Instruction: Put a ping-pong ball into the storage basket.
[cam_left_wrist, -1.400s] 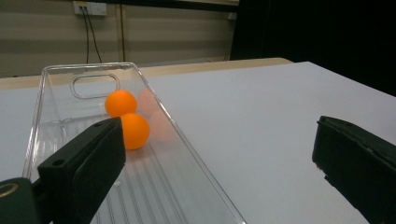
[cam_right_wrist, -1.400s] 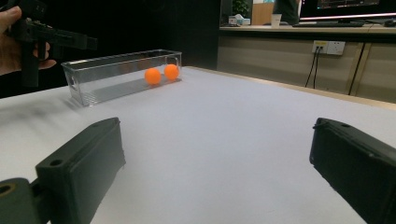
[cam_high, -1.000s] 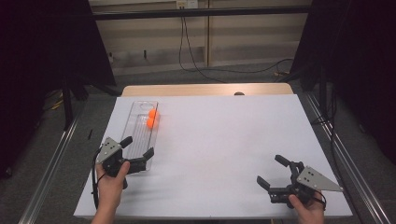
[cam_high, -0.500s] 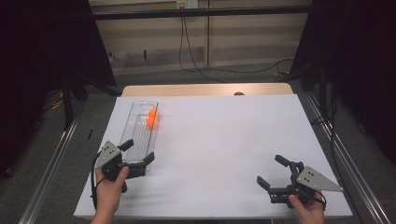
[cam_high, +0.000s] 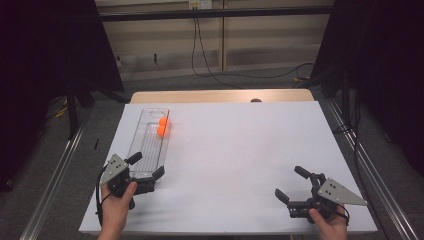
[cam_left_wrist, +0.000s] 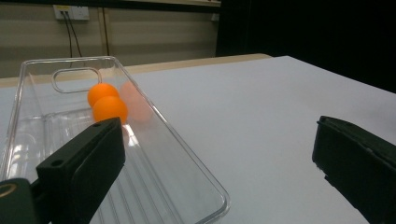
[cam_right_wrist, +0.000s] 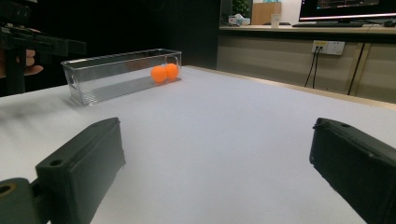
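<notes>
The left gripper (cam_high: 146, 171), jaws spread, straddles the near end of a clear tray (cam_high: 150, 142) holding two orange balls (cam_high: 163, 126) beyond it; the right gripper (cam_high: 294, 187) rests spread apart.

Overall light: even and soft on the white surface (cam_high: 240, 150), dim to black at both sides of the high view.
Source: overhead, judging by short, faint shadows under the left gripper (cam_high: 145, 172) and right gripper (cam_high: 295, 187).
Glare: bright streaks on the clear tray (cam_left_wrist: 187, 163) walls and ribbed floor; pale orange reflection of the balls (cam_left_wrist: 108, 106) in its side wall.
Focus: fingers (cam_right_wrist: 79, 172) near the lens soft; tray and balls sharper.
Background: far room in the right gripper view slightly blurred.
Distortion: mild bending toward the high view's edges.
</notes>
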